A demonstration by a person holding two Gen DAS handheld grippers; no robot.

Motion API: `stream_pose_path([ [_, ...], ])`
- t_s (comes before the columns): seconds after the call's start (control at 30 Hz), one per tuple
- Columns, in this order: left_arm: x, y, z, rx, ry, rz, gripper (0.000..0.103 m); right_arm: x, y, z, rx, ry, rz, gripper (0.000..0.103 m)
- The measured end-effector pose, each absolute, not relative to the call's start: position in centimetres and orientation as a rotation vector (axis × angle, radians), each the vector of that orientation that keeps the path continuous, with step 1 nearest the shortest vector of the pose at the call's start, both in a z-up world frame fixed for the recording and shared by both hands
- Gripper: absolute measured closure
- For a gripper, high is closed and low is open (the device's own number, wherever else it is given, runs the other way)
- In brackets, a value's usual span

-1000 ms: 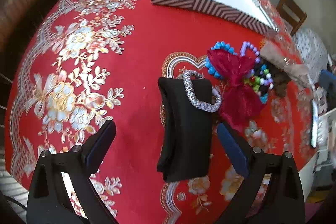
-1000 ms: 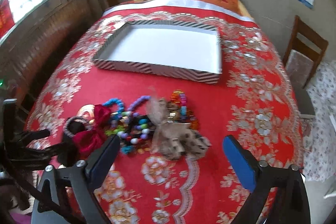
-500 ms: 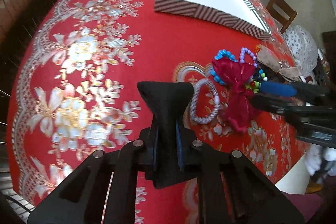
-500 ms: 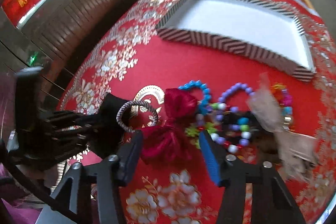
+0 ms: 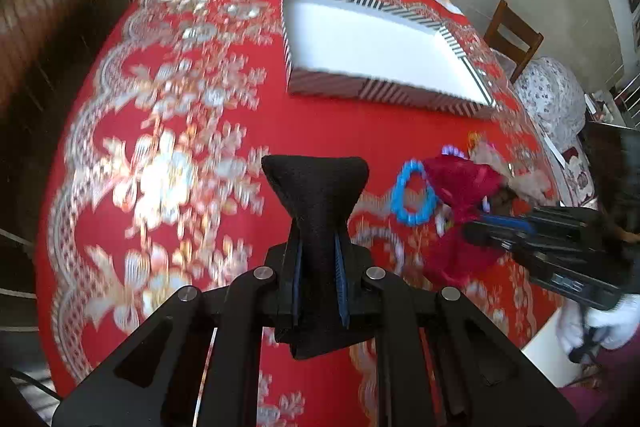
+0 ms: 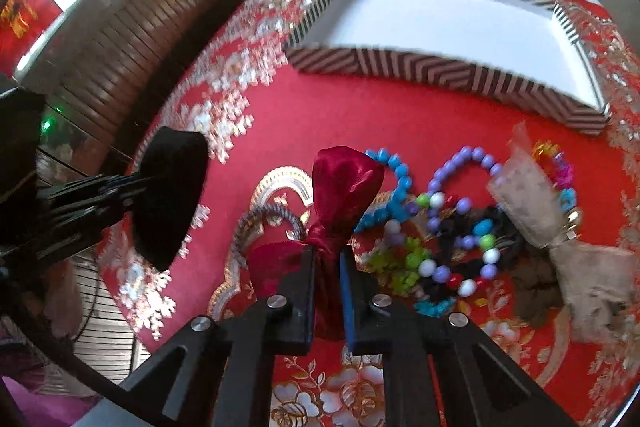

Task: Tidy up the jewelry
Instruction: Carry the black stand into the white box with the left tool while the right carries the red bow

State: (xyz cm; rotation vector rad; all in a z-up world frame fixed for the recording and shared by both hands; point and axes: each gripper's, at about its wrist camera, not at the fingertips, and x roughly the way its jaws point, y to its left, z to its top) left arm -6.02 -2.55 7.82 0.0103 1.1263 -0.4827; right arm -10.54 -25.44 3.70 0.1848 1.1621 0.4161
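A black fabric bow (image 5: 316, 187) is pinched at its waist between the closed jaws of the left gripper (image 5: 318, 279) and held above the red tablecloth (image 5: 160, 147), while a dark red satin bow (image 6: 340, 187) is clamped at its knot by the right gripper (image 6: 326, 267), apparently so each can be carried without crushing. The striped tray (image 6: 400, 67) beyond is seen with nothing inside, and beaded bracelets (image 6: 452, 227) and a beige bow (image 6: 560, 247) are left heaped just before it.

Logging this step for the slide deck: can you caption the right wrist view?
Right gripper shut on the red bow, beside beaded bracelets, with the striped box beyond.
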Motion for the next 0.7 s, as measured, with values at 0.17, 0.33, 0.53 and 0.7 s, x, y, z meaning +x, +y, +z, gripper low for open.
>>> stream_pose_path([
  [0.17, -2.6, -5.2, 8.7, 0.000, 1.123, -0.460, 0.091, -9.5, -27.7, 7.5, 0.155, 1.080, 0.428, 0.093],
  [0.33, 1.4, -8.4, 9.8, 0.024, 1.086, -0.447, 0.091, -5.8, -32.3, 9.7, 0.172, 1.035, 0.365, 0.093],
  [0.53, 6.3, -11.9, 9.6, 0.073, 1.087, -0.430, 0.090, -0.3, -37.5, 10.3, 0.126, 1.049, 0.273, 0.093],
  [0.7, 9.9, -13.2, 7.7, 0.086, 1.127, -0.383, 0.090, 3.5, -40.4, 8.1, 0.140, 1.086, 0.226, 0.093],
])
